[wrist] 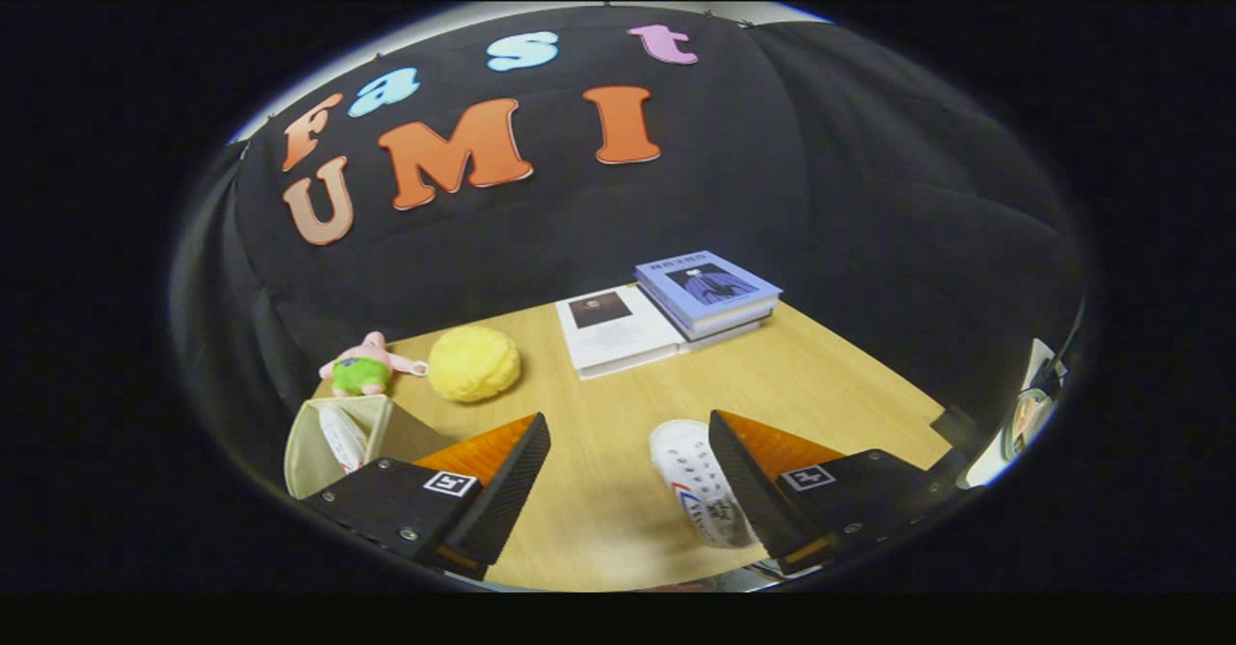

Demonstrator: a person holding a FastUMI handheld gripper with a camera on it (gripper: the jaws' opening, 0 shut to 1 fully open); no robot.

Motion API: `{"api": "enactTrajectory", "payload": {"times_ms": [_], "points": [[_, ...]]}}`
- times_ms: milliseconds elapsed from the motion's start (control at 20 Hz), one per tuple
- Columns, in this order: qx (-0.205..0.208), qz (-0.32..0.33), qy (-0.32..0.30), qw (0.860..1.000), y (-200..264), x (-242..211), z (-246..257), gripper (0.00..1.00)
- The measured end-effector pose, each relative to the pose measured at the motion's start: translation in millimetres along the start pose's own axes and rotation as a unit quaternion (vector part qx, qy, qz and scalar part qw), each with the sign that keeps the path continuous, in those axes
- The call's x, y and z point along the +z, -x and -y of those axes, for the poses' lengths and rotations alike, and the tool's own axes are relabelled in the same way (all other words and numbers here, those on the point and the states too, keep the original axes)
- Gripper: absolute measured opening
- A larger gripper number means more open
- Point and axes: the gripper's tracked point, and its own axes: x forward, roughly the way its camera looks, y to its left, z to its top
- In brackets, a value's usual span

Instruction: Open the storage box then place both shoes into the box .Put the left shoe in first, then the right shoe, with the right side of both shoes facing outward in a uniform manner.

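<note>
- Hand-held gripper [628, 476] is spread wide, grasping nothing; bare wood of the counter [830, 384] shows between the two fingers.
- White shoe [697, 490] lies on the counter just inside the right finger [748, 490], its toe pointing away from the camera. Its upper is perforated and has red and blue marks on the side. It sits right against that finger's inner face; can't tell whether they actually touch. The left finger [507, 490] is well apart from it.
- Storage box [333, 437] is beige, sits just outside and beyond the left finger, partly hidden behind the gripper body. Its top is open toward the camera.
- Something white with red marks [343, 437] stands inside the box, likely the other shoe, though too little shows to be sure which one.
- Yellow round plush ball [473, 363] is on the counter beyond the left finger, just past the box.
- Pink plush toy with green shorts [365, 365] lies beside the ball, at the counter's far left edge, behind the box.
- White book [618, 331] lies flat at the counter's far edge, straight ahead of the fingers.
- Stack of books with a blue cover on top [710, 297] touches the white book's right side.
</note>
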Motion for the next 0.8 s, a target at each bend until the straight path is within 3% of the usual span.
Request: {"api": "enactTrajectory", "payload": {"times_ms": [250,550,700,800], "points": [[-0.028,-0.038,0.031,0.998,-8.8,-35.5,59.4,0.98],[-0.041,-0.089,0.032,0.995,-21.4,-72.1,86.1,0.97],[-0.043,-0.120,0.037,0.991,-33.5,-95.4,89.6,0.83],[-0.039,-0.141,0.030,0.989,-40.7,-110.2,88.2,0.80]]}}
